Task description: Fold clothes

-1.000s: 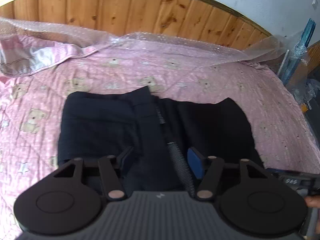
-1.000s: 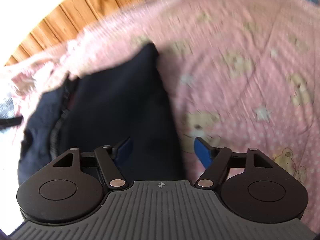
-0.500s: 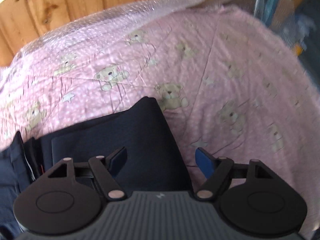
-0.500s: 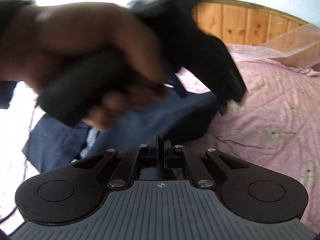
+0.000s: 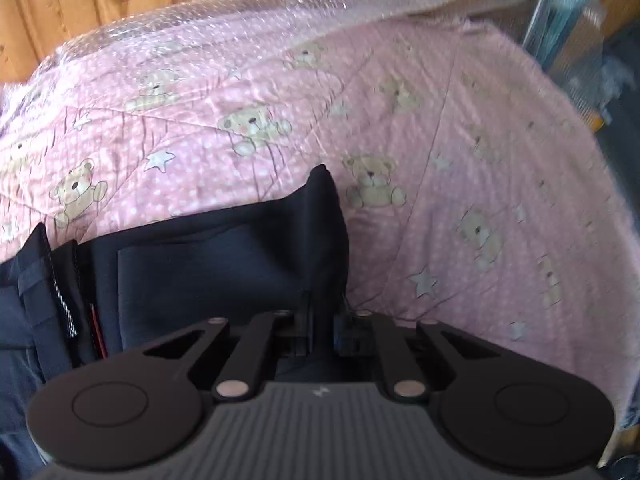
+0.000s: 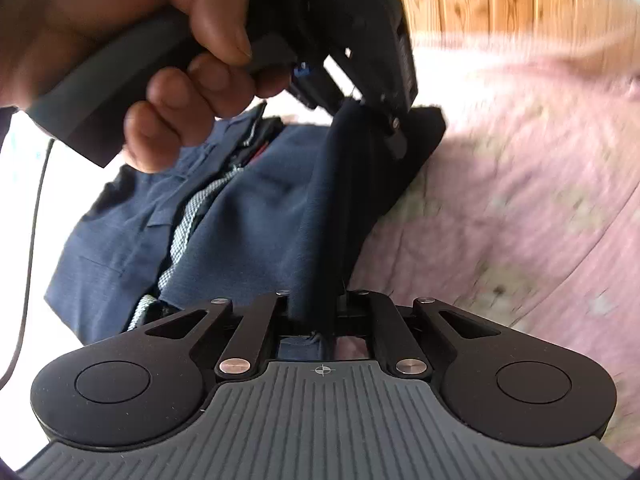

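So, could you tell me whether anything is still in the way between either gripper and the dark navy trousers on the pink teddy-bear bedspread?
Nothing visible: both the left gripper and right gripper are clamped on one raised edge of the dark navy trousers.

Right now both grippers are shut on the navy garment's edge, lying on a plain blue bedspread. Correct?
Not quite. The bedspread is pink with teddy bears and stars, as the left wrist view shows. The left gripper and right gripper are both shut on the navy garment.
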Demonstrator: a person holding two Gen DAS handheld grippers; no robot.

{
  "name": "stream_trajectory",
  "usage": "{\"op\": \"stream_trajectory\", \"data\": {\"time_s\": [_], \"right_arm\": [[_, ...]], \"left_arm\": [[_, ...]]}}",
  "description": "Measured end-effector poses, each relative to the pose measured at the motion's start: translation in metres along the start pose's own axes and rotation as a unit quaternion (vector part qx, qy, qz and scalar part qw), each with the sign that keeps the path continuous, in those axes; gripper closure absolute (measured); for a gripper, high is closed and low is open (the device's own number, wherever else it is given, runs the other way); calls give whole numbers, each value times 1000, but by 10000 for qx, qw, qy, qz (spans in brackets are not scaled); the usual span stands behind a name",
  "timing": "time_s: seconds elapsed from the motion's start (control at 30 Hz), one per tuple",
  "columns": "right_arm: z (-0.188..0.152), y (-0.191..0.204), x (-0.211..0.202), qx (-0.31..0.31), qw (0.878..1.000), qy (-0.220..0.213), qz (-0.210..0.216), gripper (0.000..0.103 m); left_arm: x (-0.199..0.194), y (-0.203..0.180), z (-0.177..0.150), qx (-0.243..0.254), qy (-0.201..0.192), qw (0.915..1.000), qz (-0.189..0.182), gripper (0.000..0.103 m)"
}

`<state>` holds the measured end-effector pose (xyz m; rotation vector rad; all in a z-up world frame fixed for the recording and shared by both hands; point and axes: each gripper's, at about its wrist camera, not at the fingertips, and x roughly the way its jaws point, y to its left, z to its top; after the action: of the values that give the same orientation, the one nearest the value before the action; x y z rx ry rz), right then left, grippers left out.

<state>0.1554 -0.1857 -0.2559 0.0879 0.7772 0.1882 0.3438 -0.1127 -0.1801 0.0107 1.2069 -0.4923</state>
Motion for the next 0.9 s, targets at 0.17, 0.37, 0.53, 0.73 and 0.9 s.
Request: {"op": "stream_trajectory", "data": {"time_s": [0.17, 0.37, 0.53, 0.73, 0.9], "right_arm": [[52, 70, -45, -726, 9961, -424, -274, 100], [92, 204, -13, -1921, 9806, -324, 208, 101], [56, 274, 81, -2513, 9649, 740, 174, 101], [63, 306, 85, -2659, 9605, 822, -62, 101], [61, 305, 92, -2187, 9703, 1033, -41, 98]], "left_arm": [[-84, 95, -17, -893, -695, 9898, -862, 95], [-135, 279, -85, -2251, -1011, 9608, -1261, 97], [-99, 342, -128, -2486, -942, 9537, -1407, 97], [-110, 340, -119, -2229, -1561, 9452, -1806, 98], [-87, 345, -120, -2038, -1135, 9662, -1096, 93]]}}
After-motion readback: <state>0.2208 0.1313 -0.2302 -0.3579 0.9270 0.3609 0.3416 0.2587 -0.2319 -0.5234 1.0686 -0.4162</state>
